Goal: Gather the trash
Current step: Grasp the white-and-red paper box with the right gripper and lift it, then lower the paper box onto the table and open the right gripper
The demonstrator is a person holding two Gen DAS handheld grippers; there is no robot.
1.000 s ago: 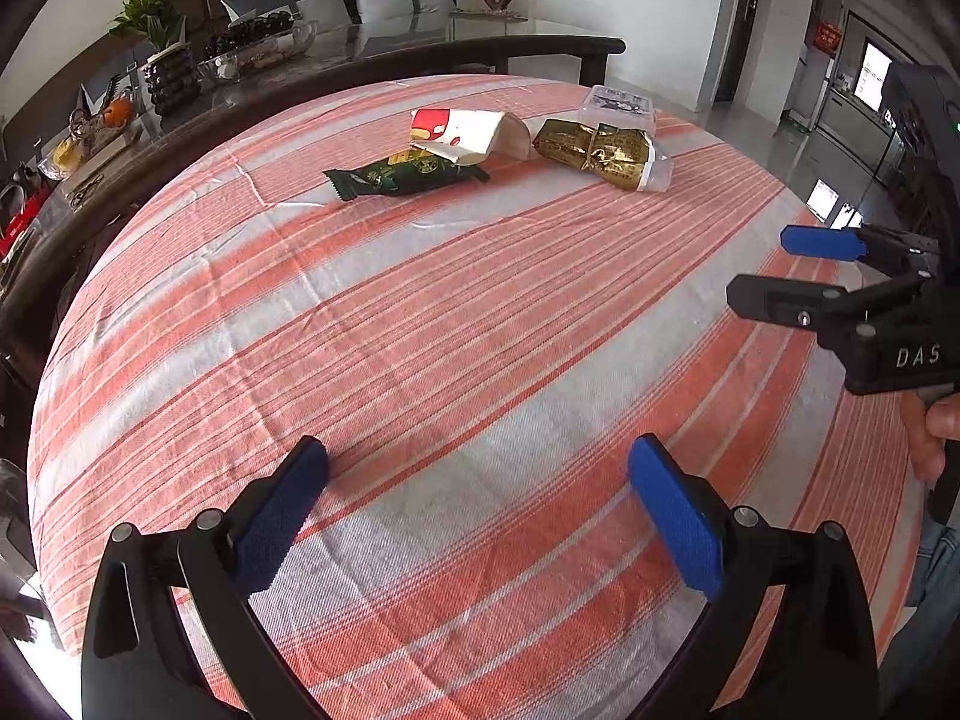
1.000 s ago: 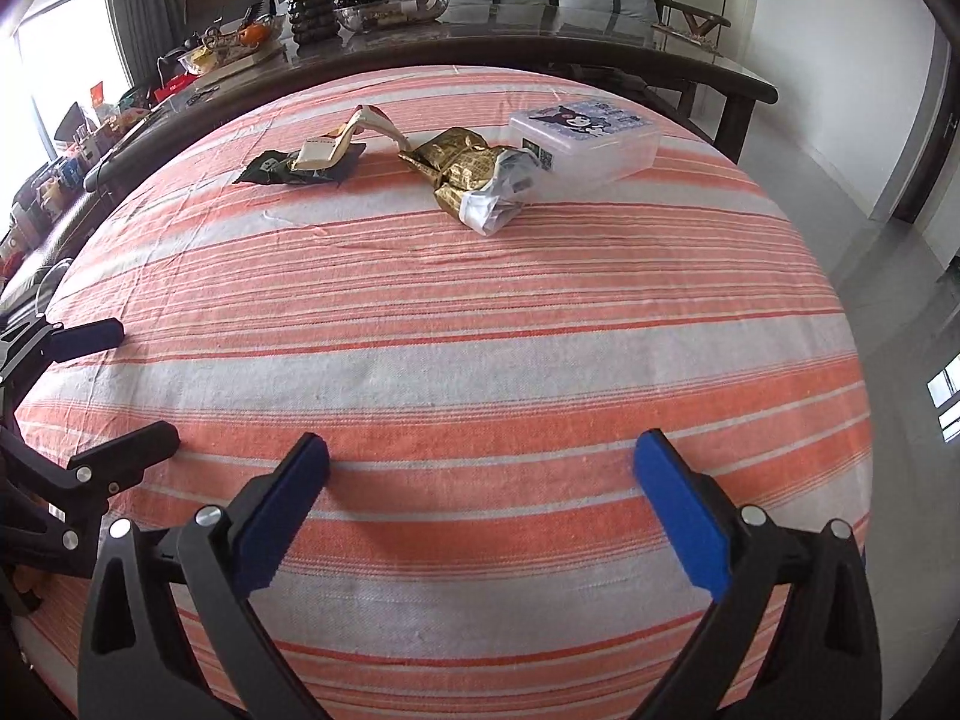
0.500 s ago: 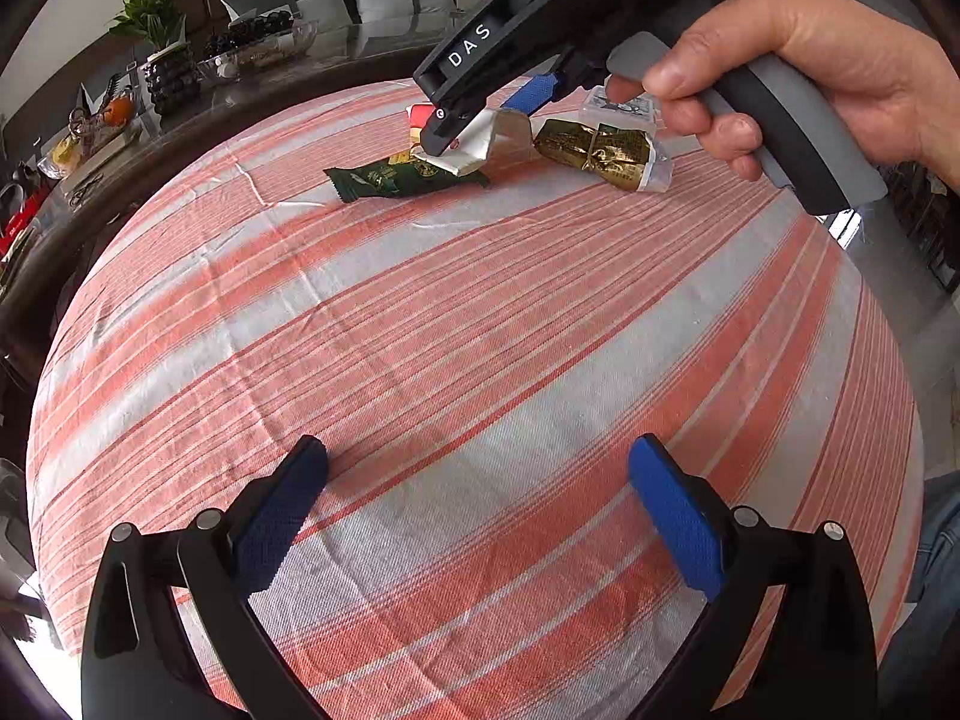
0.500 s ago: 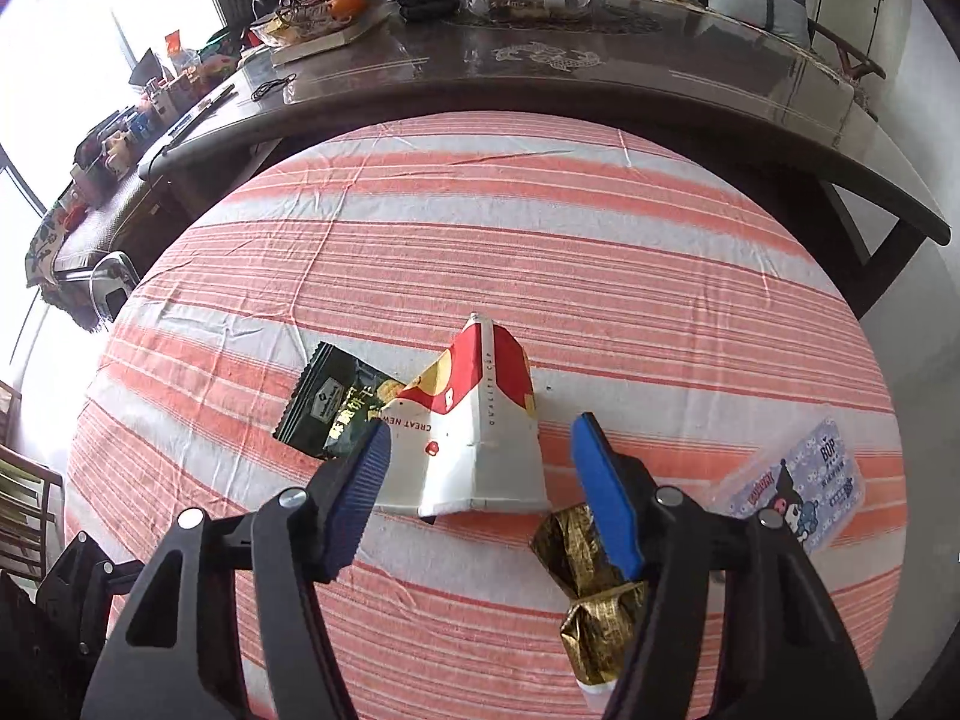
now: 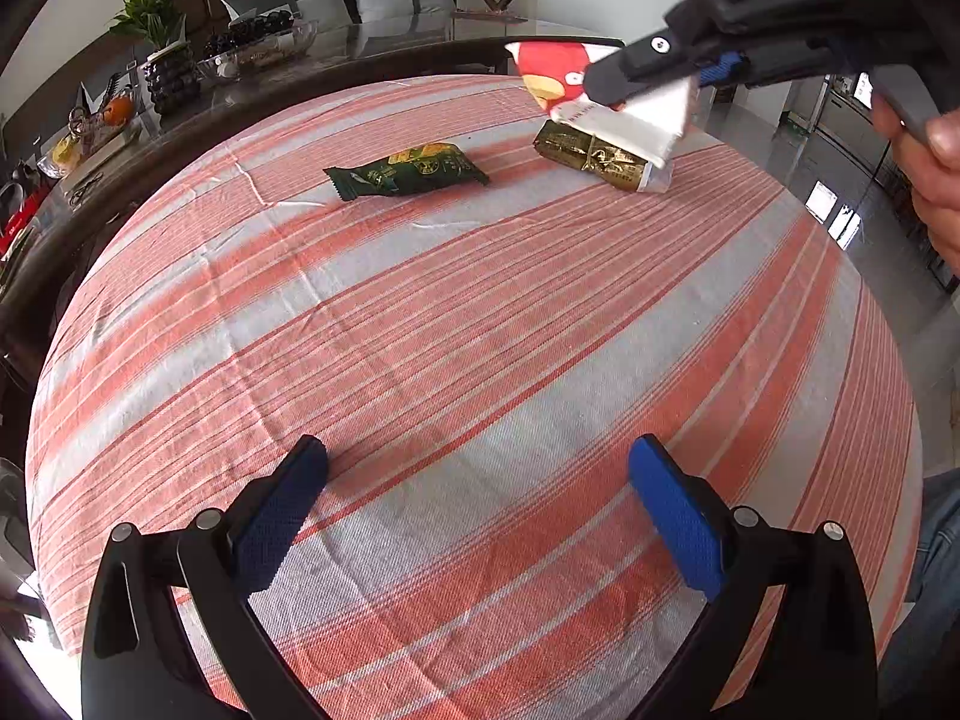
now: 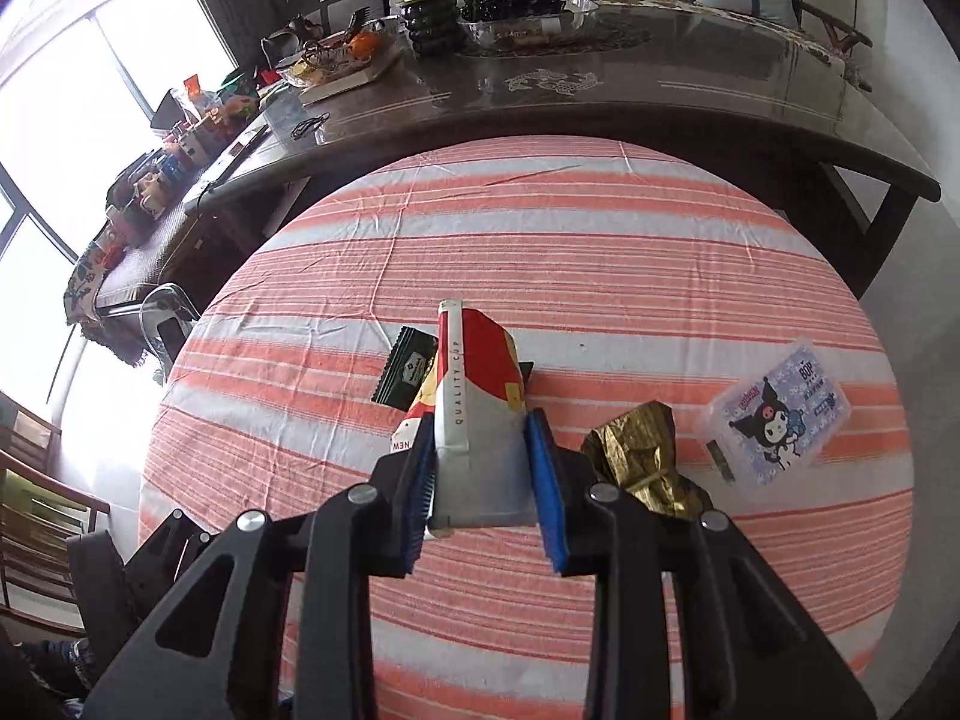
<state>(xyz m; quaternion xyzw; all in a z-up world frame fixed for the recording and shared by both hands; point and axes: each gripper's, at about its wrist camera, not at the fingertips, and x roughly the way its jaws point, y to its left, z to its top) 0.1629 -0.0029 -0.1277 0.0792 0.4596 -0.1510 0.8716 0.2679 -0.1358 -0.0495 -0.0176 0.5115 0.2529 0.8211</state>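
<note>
A flattened red-and-white paper cup (image 6: 480,420) sits squeezed between the blue pads of my right gripper (image 6: 483,468), whose jaws are still closing on it; the cup (image 5: 606,102) hangs lifted above the striped tablecloth. Under it lie a dark green snack wrapper (image 5: 408,171) and a crumpled gold wrapper (image 5: 600,159); both show beneath the cup in the right wrist view, the green wrapper (image 6: 405,375) and the gold wrapper (image 6: 642,450). My left gripper (image 5: 477,504) hovers open over bare cloth near the table's front, nothing between its fingers.
A clear plastic box (image 6: 780,414) with a cartoon label lies right of the gold wrapper. A dark glass-topped table (image 6: 600,96) with a plant, fruit bowls and clutter stands behind the round table. The person's hand (image 5: 936,180) holds the right gripper's handle.
The right gripper swung from the near right edge to the far wrappers, closed on the paper cup and lifted it off the cloth. The left gripper stayed still and open.
</note>
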